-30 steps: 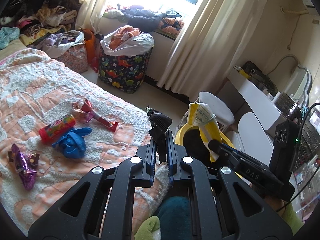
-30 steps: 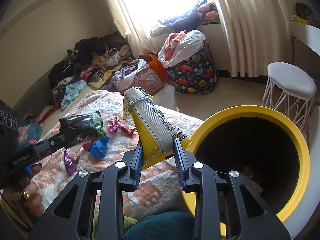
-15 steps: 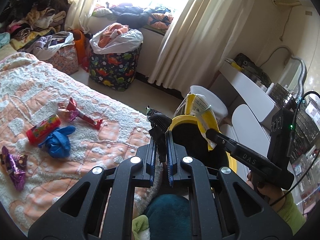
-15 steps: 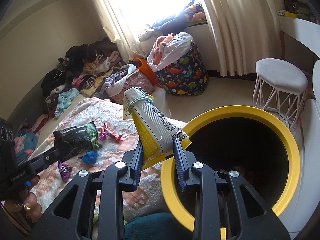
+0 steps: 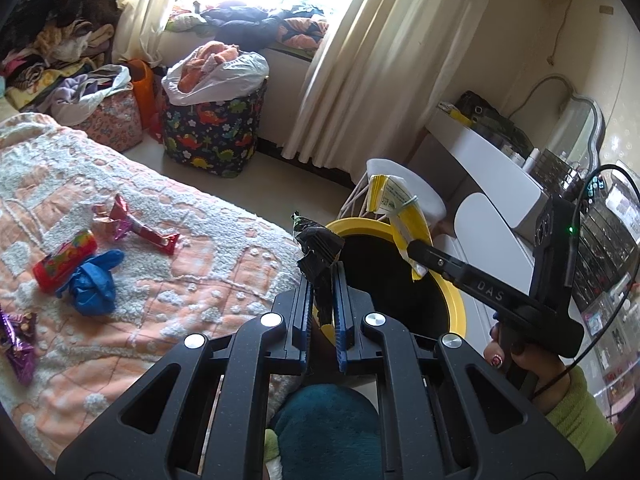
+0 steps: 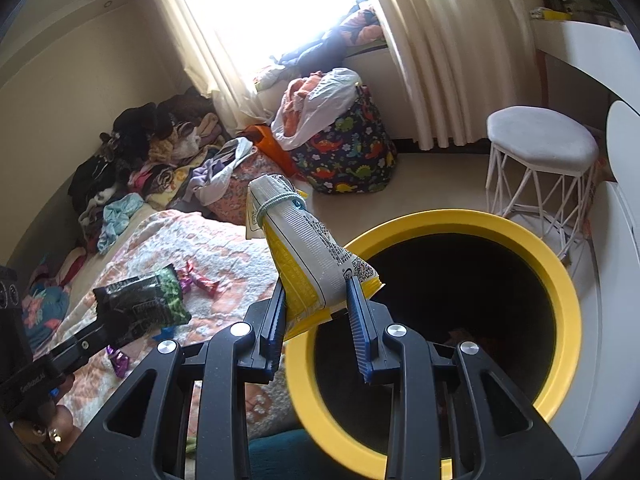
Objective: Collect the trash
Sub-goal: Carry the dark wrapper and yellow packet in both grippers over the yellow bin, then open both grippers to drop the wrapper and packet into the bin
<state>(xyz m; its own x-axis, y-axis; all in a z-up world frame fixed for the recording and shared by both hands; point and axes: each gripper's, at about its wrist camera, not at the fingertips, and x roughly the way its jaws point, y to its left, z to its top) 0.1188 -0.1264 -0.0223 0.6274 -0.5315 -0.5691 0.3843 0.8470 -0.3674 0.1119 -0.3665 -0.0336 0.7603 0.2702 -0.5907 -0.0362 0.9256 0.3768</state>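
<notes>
A yellow snack bag (image 6: 308, 264), tied near its top with a green band, is clamped in the right tongs (image 6: 316, 312) at the near rim of the yellow bin (image 6: 560, 288). The left tongs (image 5: 322, 300) pinch a crumpled black-and-green wrapper (image 5: 318, 252) beside that rim, over the bed's edge. On the bed (image 5: 200, 280) lie a red wrapper (image 5: 138, 230), a red tube (image 5: 64, 262), a blue glove (image 5: 94, 282) and a purple wrapper (image 5: 18, 344). A white stool (image 6: 540, 148) stands behind the bin.
</notes>
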